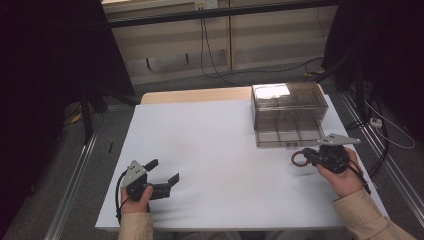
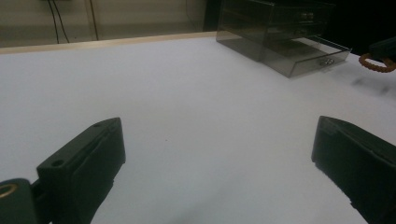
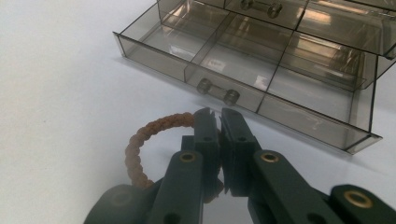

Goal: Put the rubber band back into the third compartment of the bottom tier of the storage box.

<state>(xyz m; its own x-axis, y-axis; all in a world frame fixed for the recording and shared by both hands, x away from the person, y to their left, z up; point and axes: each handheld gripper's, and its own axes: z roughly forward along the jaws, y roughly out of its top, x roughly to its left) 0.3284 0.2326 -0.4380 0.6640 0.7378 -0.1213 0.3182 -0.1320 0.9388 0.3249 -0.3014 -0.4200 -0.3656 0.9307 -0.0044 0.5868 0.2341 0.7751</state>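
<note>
A brown beaded bracelet (image 3: 140, 140) hangs from my right gripper (image 3: 219, 116), whose jaws are shut on it just in front of the pulled-out bottom drawer (image 3: 243, 70) of a smoky clear drawer box (image 1: 287, 105). In the high view the right gripper (image 1: 307, 157) holds the bracelet (image 1: 299, 159) a little above the white table, near the drawer front (image 1: 290, 142). My left gripper (image 1: 164, 172) rests low at the table's front left, jaws wide open with nothing between them. From the left gripper view the bracelet (image 2: 377, 63) shows at the far right.
The white table top (image 1: 215, 150) lies bare between the two hands. The drawer (image 2: 308, 58) has several compartments and a small handle (image 3: 217, 91). Dark stands and cables ring the table, and a wooden edge (image 1: 195, 95) shows at the back.
</note>
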